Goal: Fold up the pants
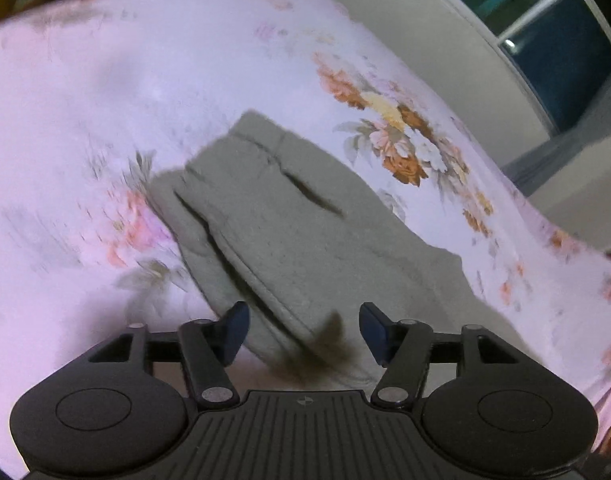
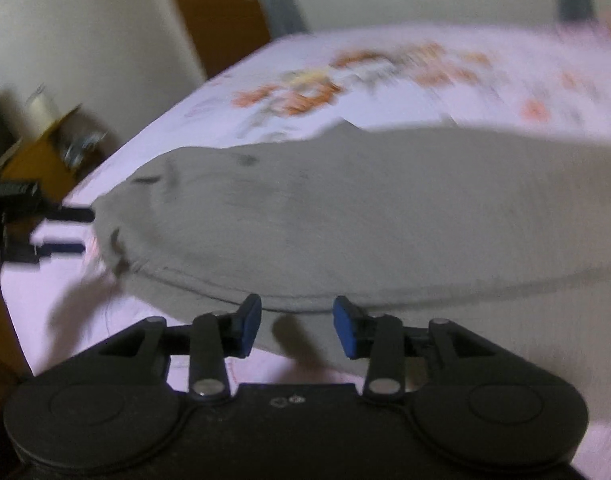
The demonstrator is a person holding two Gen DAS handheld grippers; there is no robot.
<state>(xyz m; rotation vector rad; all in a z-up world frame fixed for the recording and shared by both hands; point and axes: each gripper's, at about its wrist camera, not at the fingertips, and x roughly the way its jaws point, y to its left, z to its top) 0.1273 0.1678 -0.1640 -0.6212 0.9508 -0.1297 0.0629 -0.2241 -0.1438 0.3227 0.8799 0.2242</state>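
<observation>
Grey fleece pants (image 2: 325, 216) lie just ahead of both tools, long axis crosswise; right tool (image 2: 297, 326) and left tool (image 1: 304, 334) parted, holding nothing.

Grey pants (image 1: 305, 232) – pink floral sheet (image 1: 105, 100), blue-padded fingers (image 1: 237, 326).

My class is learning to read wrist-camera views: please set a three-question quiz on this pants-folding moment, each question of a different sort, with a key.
1. True or false: the left gripper is clamped on the grey pants.
2. The pants lie on: A) a wooden floor B) a floral bedsheet C) a chair.
3. Fill in: the right gripper is ____, with nothing between its pads.

Key: 1 false, it is open; 2 B; 3 open.
</observation>
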